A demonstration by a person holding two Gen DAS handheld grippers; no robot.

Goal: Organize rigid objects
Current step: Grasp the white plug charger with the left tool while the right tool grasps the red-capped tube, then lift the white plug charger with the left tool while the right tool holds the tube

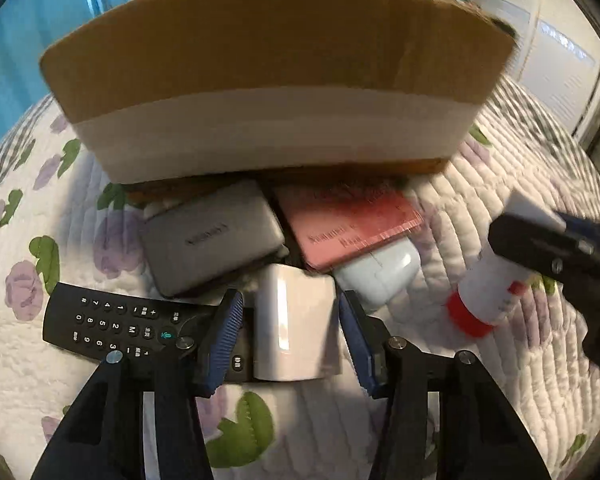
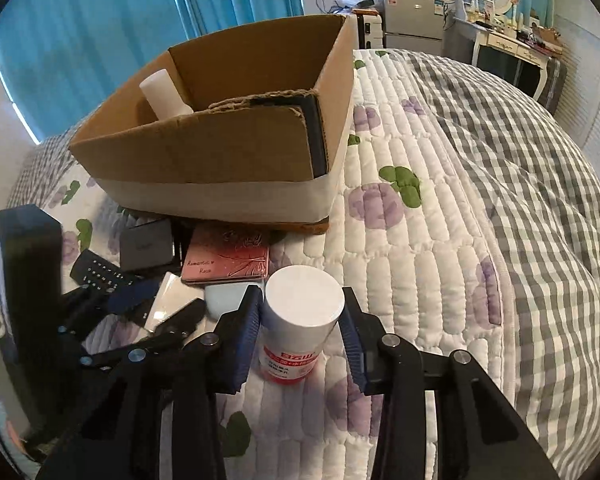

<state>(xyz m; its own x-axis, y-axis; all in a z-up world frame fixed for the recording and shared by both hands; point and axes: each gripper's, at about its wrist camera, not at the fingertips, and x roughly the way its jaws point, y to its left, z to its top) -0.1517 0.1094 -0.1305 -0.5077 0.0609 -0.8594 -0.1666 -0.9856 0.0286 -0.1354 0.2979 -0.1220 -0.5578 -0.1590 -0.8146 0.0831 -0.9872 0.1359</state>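
Left gripper [image 1: 291,334] has its fingers spread wide around a white block [image 1: 294,322] sitting on the bed [image 1: 480,392], not squeezing it. It's next to a black remote [image 1: 112,322], just in front of the cardboard box [image 1: 276,76]. Right gripper [image 2: 302,334] is clamped on a red-capped white bottle [image 2: 300,320], held above the quilt near the pink case [image 2: 226,262].

The left gripper [image 1: 291,330] sits low, its blue-padded fingers [image 1: 224,338] spread apart. The right gripper [image 2: 300,330] points forward, its fingers [image 2: 246,340] closed against what they hold.
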